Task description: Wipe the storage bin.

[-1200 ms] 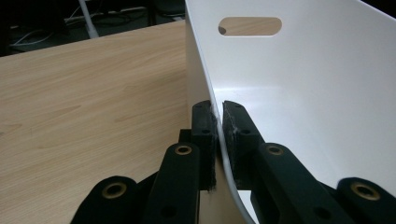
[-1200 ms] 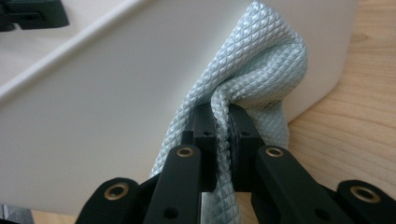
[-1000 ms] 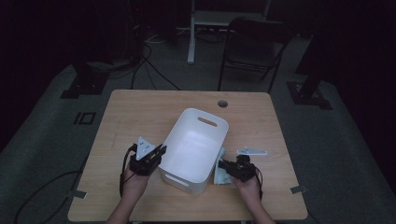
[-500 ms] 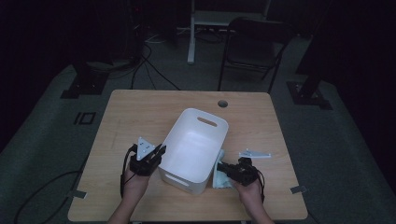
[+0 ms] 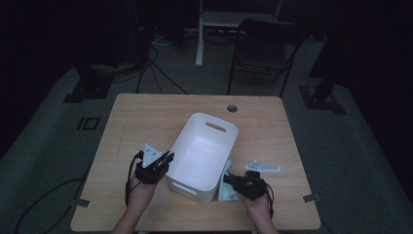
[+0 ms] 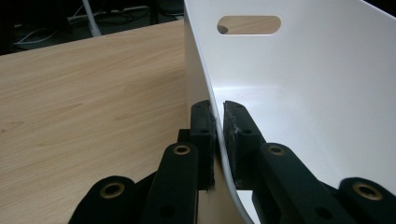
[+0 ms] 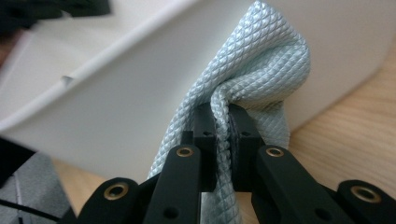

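At the bottom of the high view, the right gripper (image 5: 233,180) is clamped on a pale blue quilted cloth (image 7: 261,79) just beside the white plastic tub (image 5: 202,156) — probably to lift it in. The left gripper (image 6: 218,109) pinches the tub's near wall at frame centre, steadying it on the light wooden table (image 5: 146,117).

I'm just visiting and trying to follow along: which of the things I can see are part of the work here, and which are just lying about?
In use:
- white bin, its wall clamped by the left gripper
- pale blue cloth, pinched by the right gripper beside the bin

Lying about:
- folding chair behind the wooden table
- cables on the floor
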`<move>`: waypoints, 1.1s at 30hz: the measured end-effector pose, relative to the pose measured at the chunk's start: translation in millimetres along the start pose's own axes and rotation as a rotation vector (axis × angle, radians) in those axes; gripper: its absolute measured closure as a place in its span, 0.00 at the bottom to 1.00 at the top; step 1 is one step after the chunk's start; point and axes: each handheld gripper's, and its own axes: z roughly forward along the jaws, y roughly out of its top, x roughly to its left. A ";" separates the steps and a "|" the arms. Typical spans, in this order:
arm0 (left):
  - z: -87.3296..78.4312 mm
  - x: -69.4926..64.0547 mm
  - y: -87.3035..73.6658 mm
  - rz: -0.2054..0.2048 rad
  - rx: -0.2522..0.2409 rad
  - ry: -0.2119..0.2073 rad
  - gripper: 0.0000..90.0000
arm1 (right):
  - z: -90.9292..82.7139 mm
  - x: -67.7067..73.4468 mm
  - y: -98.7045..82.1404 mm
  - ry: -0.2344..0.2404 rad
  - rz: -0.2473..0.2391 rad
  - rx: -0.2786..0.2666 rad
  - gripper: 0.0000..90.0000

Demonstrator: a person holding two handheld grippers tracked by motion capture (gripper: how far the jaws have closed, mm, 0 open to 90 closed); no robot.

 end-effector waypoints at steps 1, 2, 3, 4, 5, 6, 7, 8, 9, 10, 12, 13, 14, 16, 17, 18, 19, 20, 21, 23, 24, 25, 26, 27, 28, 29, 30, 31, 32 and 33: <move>-0.1 -0.3 0.0 0.002 0.001 0.002 0.92 | 2.4 -1.7 -1.1 -0.010 0.002 0.004 0.93; -0.1 -0.3 0.0 0.002 0.001 0.002 0.92 | 2.4 -1.7 -1.1 -0.010 0.002 0.004 0.93; 0.0 -0.3 0.0 0.001 0.001 0.004 0.92 | 6.9 -4.8 -2.6 -0.029 0.005 0.019 0.93; 0.0 -0.3 0.0 0.001 0.001 0.004 0.92 | 6.9 -4.8 -2.6 -0.029 0.005 0.019 0.93; 0.0 -0.4 0.1 0.001 0.001 0.005 0.92 | 9.3 -7.0 -3.5 -0.035 0.013 0.028 0.93; 0.1 -0.3 0.0 0.001 0.001 0.007 0.92 | 15.1 -12.0 -6.5 -0.051 0.023 0.053 0.93; 0.1 0.1 -0.1 -0.004 0.001 0.005 0.91 | 19.2 -14.8 -8.8 -0.061 0.028 0.071 0.93; 0.1 0.3 0.0 -0.005 0.002 0.004 0.91 | 24.3 -17.8 -11.8 -0.072 0.036 0.096 0.93; 0.2 0.1 0.0 -0.004 0.002 0.009 0.90 | 28.7 -19.8 -14.2 -0.082 0.039 0.120 0.93; 0.2 0.1 0.0 -0.004 0.002 0.009 0.90 | 28.7 -19.8 -14.2 -0.082 0.039 0.120 0.93; 0.1 -0.6 0.2 0.003 0.003 0.019 0.90 | 40.6 -27.5 -23.3 -0.074 0.090 0.175 0.93; 0.0 -1.0 0.2 0.006 0.005 0.025 0.90 | 40.0 -27.0 -22.6 -0.069 0.096 0.183 0.93; -0.1 -1.2 0.2 0.006 0.004 0.029 0.90 | 40.0 -27.0 -22.6 -0.069 0.096 0.183 0.93; -0.2 -1.9 0.2 0.008 0.004 0.035 0.90 | 30.1 -19.2 -20.2 -0.038 0.092 0.164 0.93; -0.3 -1.8 0.1 0.008 0.004 0.036 0.90 | 24.6 -15.5 -18.8 -0.015 0.095 0.151 0.93; -0.3 -2.0 0.1 0.010 0.004 0.037 0.90 | 18.2 -11.6 -16.9 0.008 0.092 0.130 0.93; -0.3 -2.0 0.1 0.010 0.004 0.037 0.90 | 11.5 -6.8 -14.6 0.029 0.086 0.112 0.93; -0.3 -2.3 0.2 0.013 0.005 0.039 0.90 | 11.5 -6.8 -14.6 0.029 0.086 0.112 0.93; -0.3 -2.3 0.2 0.013 0.005 0.039 0.90 | 4.6 -1.6 -12.3 0.050 0.083 0.089 0.93; -0.4 -2.5 0.1 0.015 0.005 0.042 0.90 | -9.2 8.9 -8.2 0.101 0.080 0.040 0.93; -0.3 -2.4 0.2 0.015 0.005 0.040 0.90 | -21.7 19.9 -5.2 0.149 0.071 -0.013 0.93; -0.3 -2.2 0.2 0.015 0.006 0.039 0.90 | -26.2 24.5 -4.1 0.177 0.066 -0.034 0.89; -0.3 -2.2 0.2 0.015 0.006 0.039 0.90 | -28.3 27.7 -3.4 0.190 0.066 -0.044 0.84; -0.3 -2.2 0.3 0.014 0.006 0.037 0.90 | -29.8 32.0 -2.9 0.187 0.063 -0.052 0.84; -0.3 -2.0 0.4 0.015 0.008 0.034 0.90 | -29.5 34.4 -3.1 0.172 0.054 -0.055 0.83; -0.4 -1.5 0.5 0.013 0.011 0.028 0.90 | -28.7 34.7 -3.9 0.166 0.054 -0.062 0.83; -0.4 -1.0 0.4 0.011 0.011 0.021 0.90 | -27.7 33.7 -4.8 0.172 0.068 -0.067 0.84; -0.4 -1.0 0.4 0.011 0.011 0.021 0.90 | -26.6 33.1 -5.2 0.164 0.067 -0.065 0.85; -0.5 -1.0 0.4 0.009 0.011 0.021 0.90 | -26.6 33.1 -5.2 0.164 0.067 -0.065 0.85; -0.3 -0.6 0.4 0.007 0.011 0.013 0.90 | -24.3 33.2 -5.5 0.122 0.038 -0.048 0.90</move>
